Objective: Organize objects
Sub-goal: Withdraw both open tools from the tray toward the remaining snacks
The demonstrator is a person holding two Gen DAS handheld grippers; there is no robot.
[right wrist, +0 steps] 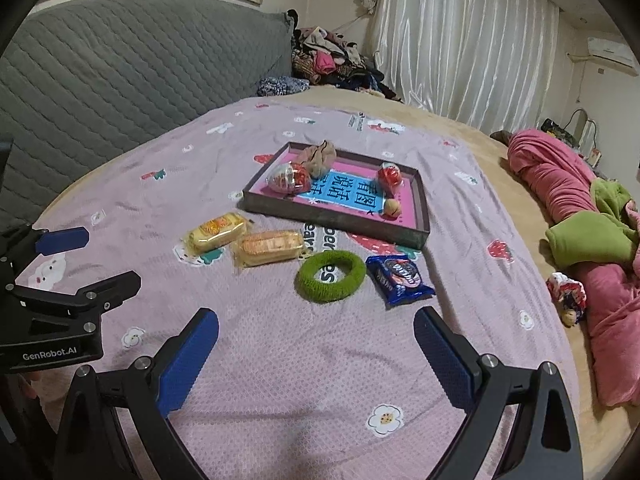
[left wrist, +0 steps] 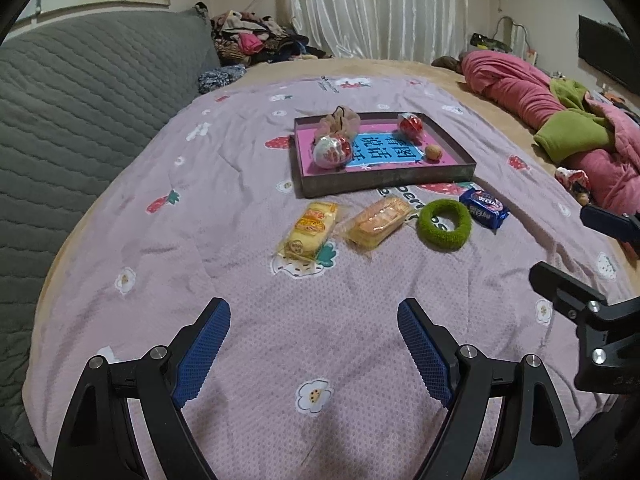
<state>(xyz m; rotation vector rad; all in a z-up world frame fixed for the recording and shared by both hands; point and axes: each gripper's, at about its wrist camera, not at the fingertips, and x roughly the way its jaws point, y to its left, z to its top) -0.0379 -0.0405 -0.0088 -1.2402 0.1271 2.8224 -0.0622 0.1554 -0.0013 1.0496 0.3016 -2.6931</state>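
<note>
Jaws spread wide and empty on both left gripper (left wrist: 314,332) and right gripper (right wrist: 316,344), over pink patterned bedspread (left wrist: 240,168). Ahead: two yellow wrapped cakes (left wrist: 310,230), fuzzy green ring (left wrist: 444,224), blue biscuit packet (left wrist: 484,204), just beside shallow dark tray (left wrist: 384,182). Tray's small contents hard to identify; grippers' bases cut off.

Bare quilt (left wrist: 312,340) lies between and just ahead of the fingers; snack packets (left wrist: 344,226) and a green ring (right wrist: 331,275) block farther ahead.
</note>
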